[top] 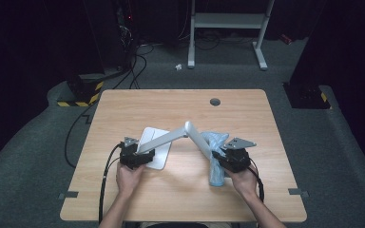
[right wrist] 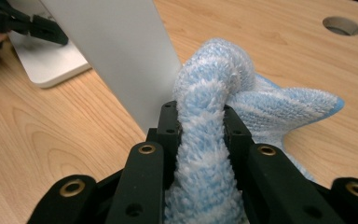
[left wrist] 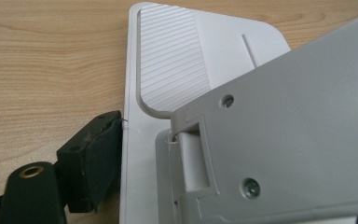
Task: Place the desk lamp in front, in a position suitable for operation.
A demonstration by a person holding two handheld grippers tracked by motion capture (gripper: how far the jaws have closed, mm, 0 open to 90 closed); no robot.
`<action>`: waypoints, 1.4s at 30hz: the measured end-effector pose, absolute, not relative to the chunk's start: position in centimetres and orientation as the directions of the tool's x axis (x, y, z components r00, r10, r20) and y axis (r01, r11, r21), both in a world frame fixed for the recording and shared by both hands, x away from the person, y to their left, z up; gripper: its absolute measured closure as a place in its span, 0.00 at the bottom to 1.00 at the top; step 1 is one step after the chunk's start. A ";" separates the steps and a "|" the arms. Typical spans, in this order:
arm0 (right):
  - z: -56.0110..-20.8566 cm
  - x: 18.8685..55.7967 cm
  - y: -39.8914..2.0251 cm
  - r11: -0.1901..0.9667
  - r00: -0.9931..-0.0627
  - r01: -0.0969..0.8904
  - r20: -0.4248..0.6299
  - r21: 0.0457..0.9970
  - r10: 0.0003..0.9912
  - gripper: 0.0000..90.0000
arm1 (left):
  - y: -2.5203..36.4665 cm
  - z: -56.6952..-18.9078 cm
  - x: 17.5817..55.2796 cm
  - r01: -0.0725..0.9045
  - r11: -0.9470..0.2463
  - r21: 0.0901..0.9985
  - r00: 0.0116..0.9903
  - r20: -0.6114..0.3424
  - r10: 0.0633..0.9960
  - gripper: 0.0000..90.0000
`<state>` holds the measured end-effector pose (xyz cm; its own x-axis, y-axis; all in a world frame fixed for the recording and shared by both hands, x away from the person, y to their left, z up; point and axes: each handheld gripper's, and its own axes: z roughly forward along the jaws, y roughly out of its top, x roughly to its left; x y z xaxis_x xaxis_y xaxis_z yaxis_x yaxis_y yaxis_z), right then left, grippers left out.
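Observation:
A grey jointed arm point(top: 171, 137) rises from a flat white base point(top: 160, 159) at the table's middle, peaks, and slopes down to the right. My left gripper point(top: 143, 156) sits at the base's near left corner. One black finger point(left wrist: 91, 158) presses the base's edge point(left wrist: 130, 140); the other is hidden behind the arm point(left wrist: 298, 116). My right gripper point(right wrist: 203, 126) is shut on a fluffy blue-and-white cloth point(right wrist: 214, 74), bunched against the arm's right-hand section point(right wrist: 116, 51). From above, the cloth point(top: 215, 142) lies under and beside that section, at the right gripper point(top: 221, 159).
A round cable hole point(top: 215, 101) sits near the wooden table's point(top: 123, 109) far edge. Beyond the table stand a white frame point(top: 228, 21) and dark equipment with cables point(top: 123, 71) on the floor. Each gripper's cable trails off the near edge.

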<state>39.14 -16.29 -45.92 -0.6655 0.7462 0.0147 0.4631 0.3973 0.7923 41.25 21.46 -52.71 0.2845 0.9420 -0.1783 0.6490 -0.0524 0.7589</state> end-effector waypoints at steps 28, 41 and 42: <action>-38.3 36.2 -12.8 0.380 -0.720 0.199 -0.128 0.903 0.682 0.82 | 21.4 -52.7 41.2 0.647 -0.052 0.761 0.281 -0.175 0.944 0.18; -47.4 38.9 -16.5 0.360 -0.634 0.459 0.016 0.812 0.773 0.82 | 21.4 -52.7 41.3 0.649 -0.049 0.759 0.281 -0.179 0.943 0.18; -47.1 38.8 -16.4 0.365 -0.637 0.453 0.008 0.813 0.771 0.82 | 21.4 -52.7 41.2 0.648 -0.049 0.760 0.281 -0.178 0.943 0.18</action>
